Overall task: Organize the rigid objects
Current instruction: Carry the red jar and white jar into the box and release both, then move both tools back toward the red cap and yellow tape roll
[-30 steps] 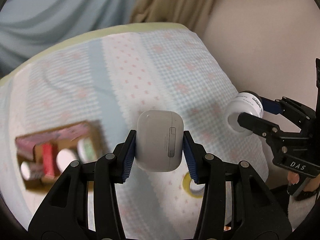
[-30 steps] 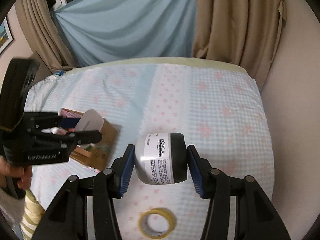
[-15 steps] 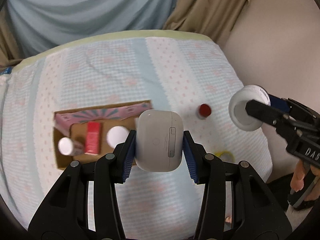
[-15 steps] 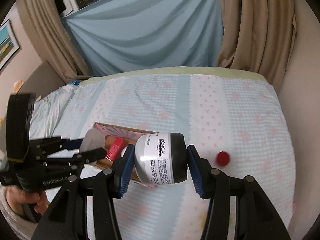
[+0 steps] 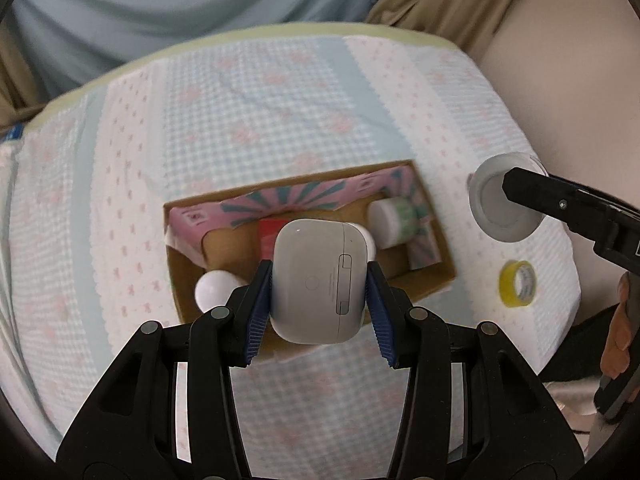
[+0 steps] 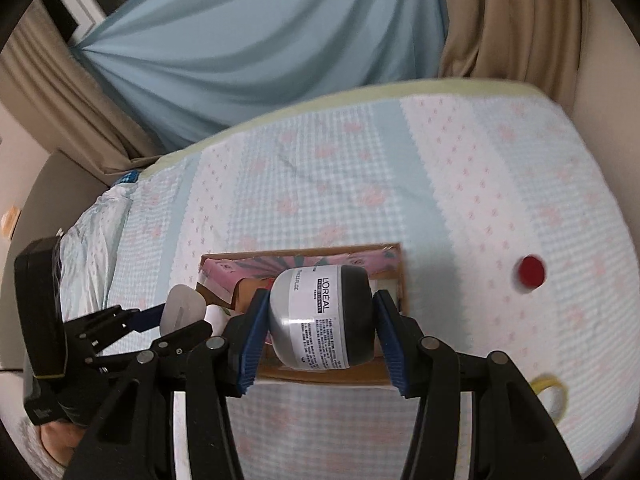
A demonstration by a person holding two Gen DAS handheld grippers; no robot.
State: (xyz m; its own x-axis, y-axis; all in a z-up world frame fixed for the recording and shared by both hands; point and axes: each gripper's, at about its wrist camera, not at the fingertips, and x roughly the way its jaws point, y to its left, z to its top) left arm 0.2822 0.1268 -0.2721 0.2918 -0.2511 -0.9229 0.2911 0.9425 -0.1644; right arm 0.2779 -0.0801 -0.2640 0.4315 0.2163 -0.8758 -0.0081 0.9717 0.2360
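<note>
Presently both loads are airborne and the step in hand is delivery to the open brown cardboard box [image 5: 434,276] with the pink patterned lining, which sits on the blue-and-white checked bedcover [image 5: 280,112]. My left gripper [image 5: 319,280] pinches a smooth white rounded earbud case [image 5: 319,280] by its two sides, directly above the box's near wall. My right gripper [image 6: 320,316] is clamped on a grey-and-black round cosmetic jar with a white label [image 6: 320,316], held on its side above the box's near right part.

Inside the box: a red carton [image 5: 268,236], a white-capped green-labelled tub [image 5: 394,220] at the right end, and a white round cap [image 5: 216,290] at the near left corner. Free cardboard floor shows between cap and tub.

Outside the box, to its right: a yellow tape roll [image 5: 518,283] and a small red cap [image 6: 530,272], both unsorted.

Judgement: next, each load must descend into a free gap without knocking the contents, and the jaws spread only once it is seated. With both grippers close together, one should go first.
</note>
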